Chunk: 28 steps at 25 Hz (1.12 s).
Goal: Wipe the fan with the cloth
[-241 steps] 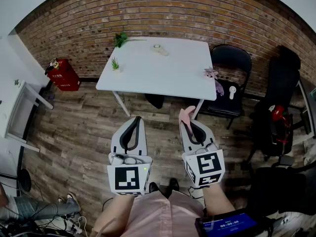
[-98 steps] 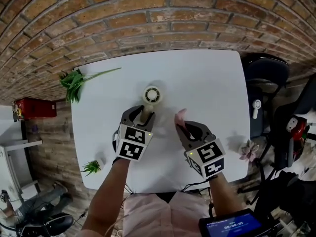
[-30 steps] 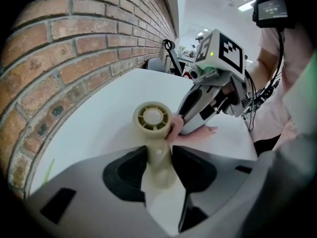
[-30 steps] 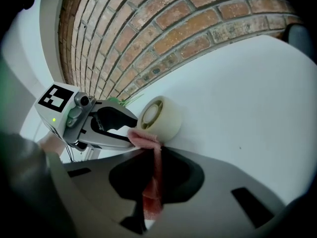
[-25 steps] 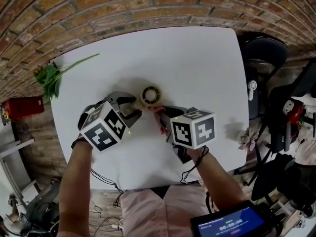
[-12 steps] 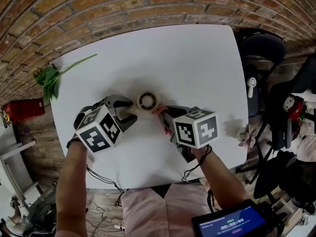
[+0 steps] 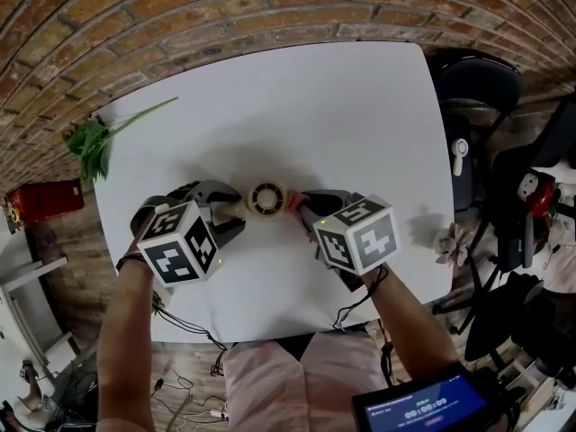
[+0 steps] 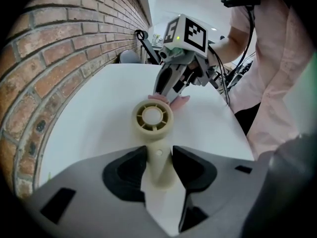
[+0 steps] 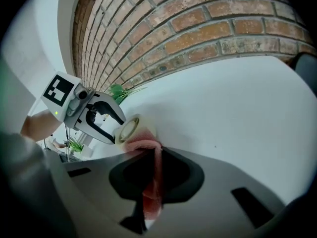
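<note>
A small cream hand fan is held over the white table, its round head facing up. My left gripper is shut on the fan's handle, which sits between the two black pads. My right gripper is shut on a pink cloth. The cloth's free end lies against the right side of the fan head. From the left gripper view the cloth shows just behind the fan head.
A green plant sprig lies at the table's left edge. A black chair with a white object on it stands to the right. A brick wall runs behind the table. A red box sits on the floor at left.
Both grippers have rolled a little. The fan has slid slightly toward the near edge, and its head now faces more squarely up. The cloth stays against its right side.
</note>
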Each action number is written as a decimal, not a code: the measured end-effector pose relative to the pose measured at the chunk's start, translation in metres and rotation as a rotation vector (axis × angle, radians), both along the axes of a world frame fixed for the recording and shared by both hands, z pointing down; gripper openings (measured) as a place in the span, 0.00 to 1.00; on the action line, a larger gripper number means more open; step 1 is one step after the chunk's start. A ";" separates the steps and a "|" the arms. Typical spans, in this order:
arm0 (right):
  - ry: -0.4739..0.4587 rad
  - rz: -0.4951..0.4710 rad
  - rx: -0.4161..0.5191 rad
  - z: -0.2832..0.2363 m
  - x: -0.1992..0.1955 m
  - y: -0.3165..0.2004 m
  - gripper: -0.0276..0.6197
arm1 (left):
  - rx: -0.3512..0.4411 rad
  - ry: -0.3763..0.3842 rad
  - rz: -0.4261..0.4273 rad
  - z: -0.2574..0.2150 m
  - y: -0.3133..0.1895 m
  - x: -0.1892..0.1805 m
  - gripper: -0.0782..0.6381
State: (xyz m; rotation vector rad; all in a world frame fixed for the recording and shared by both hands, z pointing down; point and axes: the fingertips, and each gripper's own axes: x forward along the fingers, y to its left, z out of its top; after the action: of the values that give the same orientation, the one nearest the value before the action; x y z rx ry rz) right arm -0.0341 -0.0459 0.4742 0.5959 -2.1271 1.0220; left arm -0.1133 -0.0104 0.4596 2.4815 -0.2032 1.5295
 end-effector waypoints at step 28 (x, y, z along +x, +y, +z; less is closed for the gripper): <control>0.020 -0.197 0.082 0.000 -0.007 0.002 0.09 | 0.073 -0.193 0.443 0.004 0.012 0.003 0.35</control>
State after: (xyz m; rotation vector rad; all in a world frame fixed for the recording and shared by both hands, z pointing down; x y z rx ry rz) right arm -0.0416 -0.0440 0.4738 0.4236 -2.1699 0.8209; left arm -0.1101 0.0014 0.4635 2.5503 0.2878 1.9640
